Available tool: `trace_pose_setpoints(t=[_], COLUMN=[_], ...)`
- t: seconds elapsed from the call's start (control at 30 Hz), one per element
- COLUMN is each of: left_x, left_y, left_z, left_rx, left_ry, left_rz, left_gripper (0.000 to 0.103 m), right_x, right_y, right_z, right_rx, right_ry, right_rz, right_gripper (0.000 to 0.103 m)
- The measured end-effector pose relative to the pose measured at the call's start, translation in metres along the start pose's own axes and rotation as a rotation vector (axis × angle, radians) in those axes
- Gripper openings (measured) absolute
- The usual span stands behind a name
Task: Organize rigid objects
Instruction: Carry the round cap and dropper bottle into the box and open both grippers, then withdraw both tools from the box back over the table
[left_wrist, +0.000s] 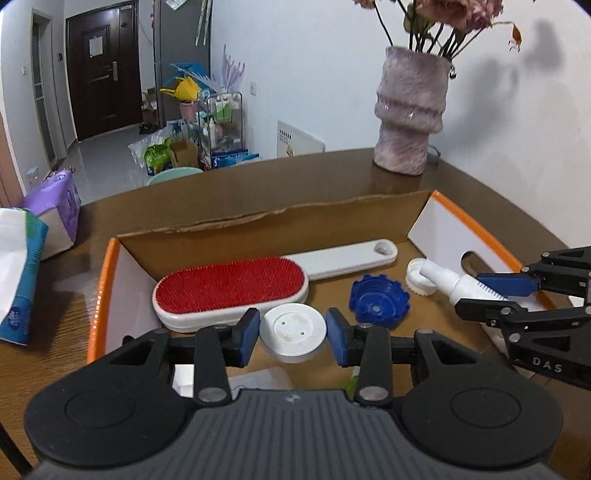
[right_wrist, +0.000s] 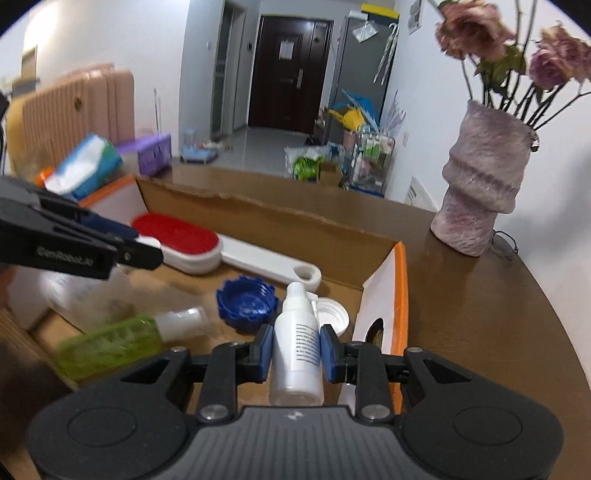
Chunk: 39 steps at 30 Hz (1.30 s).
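Note:
A cardboard box (left_wrist: 258, 225) with orange rims holds a red-bristled white brush (left_wrist: 236, 288), a blue cap (left_wrist: 380, 301) and a white cap (left_wrist: 415, 280). My left gripper (left_wrist: 291, 334) has its pads on both sides of a white round disc (left_wrist: 293, 330) and holds it over the box. My right gripper (right_wrist: 295, 350) is shut on a white spray bottle (right_wrist: 297, 339) over the box's right end; it also shows in the left wrist view (left_wrist: 495, 295). A green bottle (right_wrist: 110, 341) lies blurred in the box.
A mottled purple vase (left_wrist: 410, 114) with dried flowers stands on the brown table (left_wrist: 480, 199) behind the box. Tissue packs (left_wrist: 22, 269) lie at the left. Glasses (right_wrist: 504, 242) lie beside the vase. White papers lie in the box's near part.

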<state>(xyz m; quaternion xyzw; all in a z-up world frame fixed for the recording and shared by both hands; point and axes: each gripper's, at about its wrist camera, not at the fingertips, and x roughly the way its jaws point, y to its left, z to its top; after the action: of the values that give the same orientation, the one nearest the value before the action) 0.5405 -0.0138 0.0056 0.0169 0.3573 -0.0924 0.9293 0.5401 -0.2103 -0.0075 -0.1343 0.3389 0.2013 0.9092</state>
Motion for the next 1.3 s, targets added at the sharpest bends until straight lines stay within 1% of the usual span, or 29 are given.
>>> trace_pose_setpoints(t=[0.13, 0.2, 0.3, 0.33, 0.43, 0.5, 0.53, 0.6, 0.63, 0.67, 0.7, 0.73, 0.83, 0.93, 1.03, 1.1, 1.3], left_x=[-0.003, -0.008, -0.02, -0.025, -0.05, -0.075, -0.088, -0.113, -0.129, -0.141, -0.154, -0.166, -0.198, -0.222, -0.24, -0.252, -0.287], left_y=[0.001, 0.0, 0.001, 0.0, -0.004, -0.009, -0.012, -0.019, -0.024, -0.028, -0.033, -0.037, -0.049, -0.057, -0.063, -0.065, -0.064], left_z=[-0.001, 0.0, 0.0, 0.0, -0.002, -0.007, -0.009, -0.018, -0.025, -0.032, -0.04, -0.049, -0.075, -0.106, -0.135, -0.155, -0.217], left_rx=[-0.006, 0.003, 0.0, 0.0, 0.017, 0.044, 0.055, 0.074, 0.083, 0.093, 0.106, 0.117, 0.124, 0.098, 0.075, 0.052, -0.068], left_ry=[-0.01, -0.019, -0.031, -0.037, -0.076, -0.124, -0.148, -0.19, -0.216, -0.237, -0.257, -0.277, -0.316, -0.34, -0.353, -0.361, -0.343], left_rz=[-0.013, 0.001, 0.005, 0.007, 0.026, 0.034, 0.035, 0.032, 0.03, 0.028, 0.028, 0.025, 0.023, 0.017, 0.047, 0.054, 0.067], left_gripper=[0.043, 0.047, 0.048, 0.049, 0.056, 0.063, 0.065, 0.071, 0.073, 0.076, 0.081, 0.082, 0.086, 0.092, 0.094, 0.097, 0.098], right_x=[0.007, 0.003, -0.013, -0.021, -0.052, -0.077, -0.088, -0.114, -0.124, -0.134, -0.144, -0.154, -0.18, -0.202, -0.219, -0.228, -0.257], right_y=[0.005, 0.005, 0.004, 0.003, 0.003, 0.007, 0.009, 0.017, 0.022, 0.027, 0.032, 0.037, 0.056, 0.072, 0.086, 0.092, 0.106], right_z=[-0.004, -0.004, 0.002, 0.004, 0.006, 0.003, 0.001, -0.006, -0.009, -0.014, -0.019, -0.025, -0.046, -0.072, -0.102, -0.121, -0.181], right_rx=[-0.01, -0.004, 0.002, 0.008, 0.017, 0.019, 0.018, 0.01, 0.008, 0.008, 0.006, 0.003, 0.0, 0.012, 0.038, 0.06, 0.162], right_ry=[0.015, 0.007, -0.031, -0.05, -0.115, -0.159, -0.177, -0.207, -0.222, -0.236, -0.247, -0.258, -0.288, -0.313, -0.32, -0.317, -0.308], right_rz=[-0.012, -0.021, -0.043, -0.047, -0.052, -0.047, -0.042, -0.032, -0.03, -0.029, -0.026, -0.023, -0.013, -0.007, -0.006, -0.005, -0.044], right_gripper=[0.027, 0.027, 0.028, 0.028, 0.029, 0.034, 0.036, 0.038, 0.04, 0.042, 0.046, 0.049, 0.052, 0.059, 0.062, 0.063, 0.067])
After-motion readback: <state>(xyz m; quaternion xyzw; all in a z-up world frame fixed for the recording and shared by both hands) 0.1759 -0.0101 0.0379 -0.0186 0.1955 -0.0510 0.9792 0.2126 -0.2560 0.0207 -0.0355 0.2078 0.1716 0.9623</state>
